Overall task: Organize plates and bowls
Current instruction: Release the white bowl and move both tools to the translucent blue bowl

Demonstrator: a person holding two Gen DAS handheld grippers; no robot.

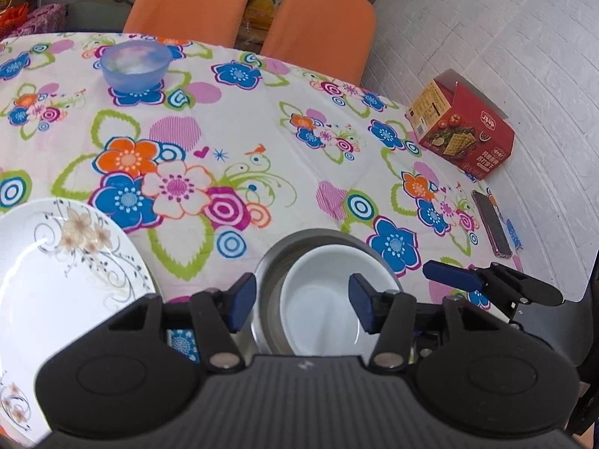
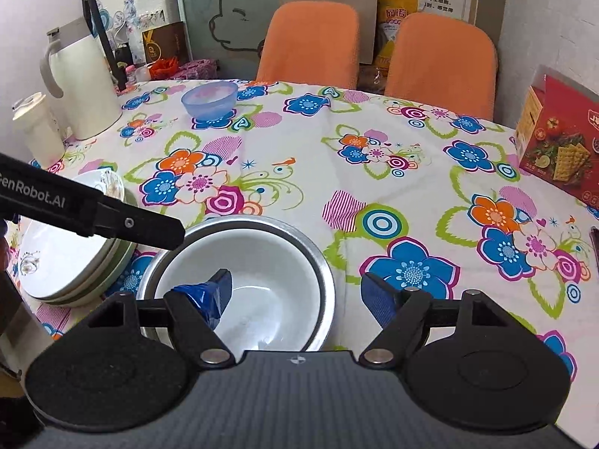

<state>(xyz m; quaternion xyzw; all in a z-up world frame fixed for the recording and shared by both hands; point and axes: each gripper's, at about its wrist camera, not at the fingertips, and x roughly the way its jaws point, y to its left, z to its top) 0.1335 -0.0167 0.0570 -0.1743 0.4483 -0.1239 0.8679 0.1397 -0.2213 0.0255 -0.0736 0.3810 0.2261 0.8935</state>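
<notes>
A white bowl sits nested inside a steel bowl near the table's front edge. My left gripper hovers open over them, one finger above the steel rim and one above the white bowl. My right gripper is open too. Its left finger dips inside the white bowl and its right finger is outside the steel bowl. A floral white plate tops a short stack of plates to the left. A translucent blue bowl stands at the far side.
A red cracker box and a phone lie at the right edge by the wall. A white kettle and a small bottle stand at the back left. Two orange chairs are behind the table.
</notes>
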